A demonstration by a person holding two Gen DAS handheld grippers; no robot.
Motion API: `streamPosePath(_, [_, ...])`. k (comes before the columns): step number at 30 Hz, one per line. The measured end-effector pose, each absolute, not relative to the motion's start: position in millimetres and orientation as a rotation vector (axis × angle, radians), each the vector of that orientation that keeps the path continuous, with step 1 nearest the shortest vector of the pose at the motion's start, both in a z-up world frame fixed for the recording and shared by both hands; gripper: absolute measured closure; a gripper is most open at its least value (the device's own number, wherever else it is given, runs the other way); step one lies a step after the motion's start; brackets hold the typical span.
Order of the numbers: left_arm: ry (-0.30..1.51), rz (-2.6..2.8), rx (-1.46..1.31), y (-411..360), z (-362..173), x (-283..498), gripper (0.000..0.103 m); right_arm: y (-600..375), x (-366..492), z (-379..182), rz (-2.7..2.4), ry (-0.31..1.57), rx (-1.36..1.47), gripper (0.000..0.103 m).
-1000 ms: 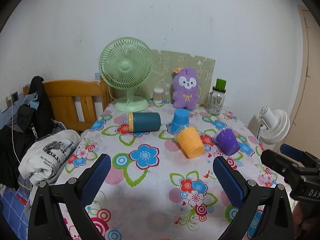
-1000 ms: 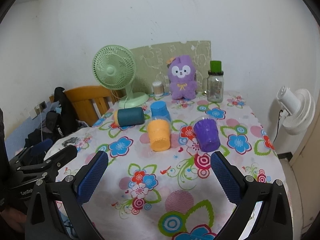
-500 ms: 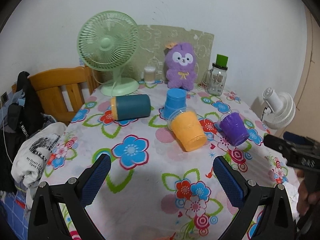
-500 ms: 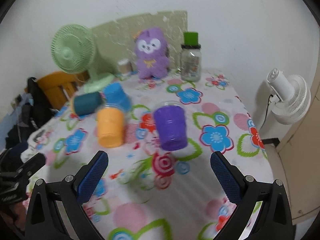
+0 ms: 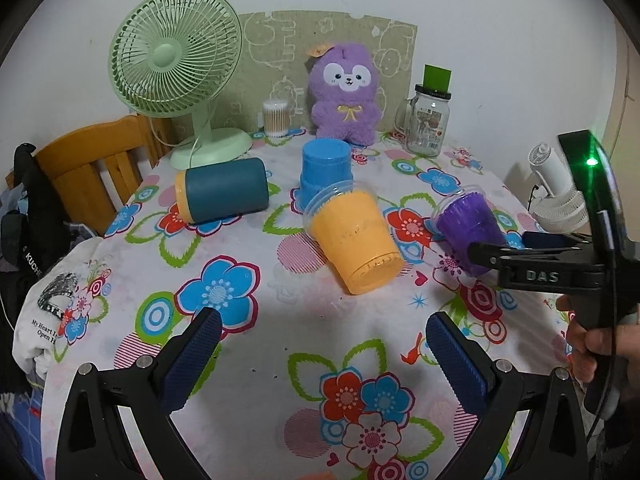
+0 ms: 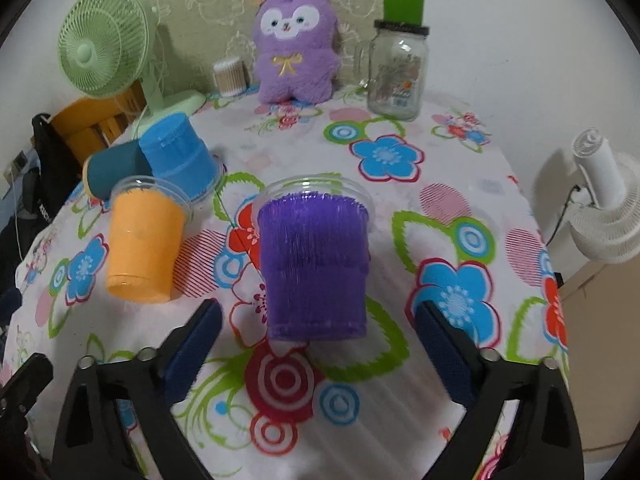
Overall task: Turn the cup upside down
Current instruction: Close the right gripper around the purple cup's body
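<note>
A purple cup lies on its side on the flowered tablecloth, its base toward my right gripper. That gripper is open, with a finger on either side of the cup's base and not touching it. In the left wrist view the purple cup lies at the right with the right gripper's fingers at it. An orange cup lies on its side in the middle, a dark teal cup lies at the left, and a blue cup stands upside down. My left gripper is open over the near tablecloth.
At the back stand a green desk fan, a cotton swab jar, a purple plush toy and a glass jar with a green lid. A wooden chair with clothes is left. A white fan stands right of the table.
Both grippers have moved forward over the table. My right gripper has closed in on the purple cup, which now lies between its open fingers.
</note>
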State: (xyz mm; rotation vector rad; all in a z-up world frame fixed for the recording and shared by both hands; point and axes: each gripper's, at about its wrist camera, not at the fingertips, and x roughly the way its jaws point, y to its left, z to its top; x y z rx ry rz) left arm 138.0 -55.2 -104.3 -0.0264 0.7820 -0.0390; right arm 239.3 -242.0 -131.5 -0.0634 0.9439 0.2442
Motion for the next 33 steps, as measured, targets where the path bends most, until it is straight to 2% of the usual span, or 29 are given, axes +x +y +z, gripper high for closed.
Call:
streamPosePath(2, [0.783,-0.04,-0.026,-55.3,-105.5,139.1,0.0,-240.4,248.3,-137.2,0.246,0.956,-0.073,0.019])
streamPosePath(5, [0.788,-0.038,-0.025,-54.6,-106.9,140.8,0.0,-239.5,263.2,-145.7,0.251,0.994,-0.064,0.041])
streamPosePath(11, [0.784,-0.032,-0.038,-47.6,-105.4,133.4,0.0,-233.6,251.7,-137.0,0.287,0.975,-0.007,0.044])
streamPosePath(22, [0.748,-0.055,-0.08,-38.5,-105.7,67.5,0.0,-174.8,147.9,-94.1,0.409,0.87,-0.016,0.044])
streamPosePath(33, [0.776,-0.009,-0.089,-18.2,-119.9,17.9,0.0,-131.1,106.6,-126.8,0.415,0.977,-0.077,0.044])
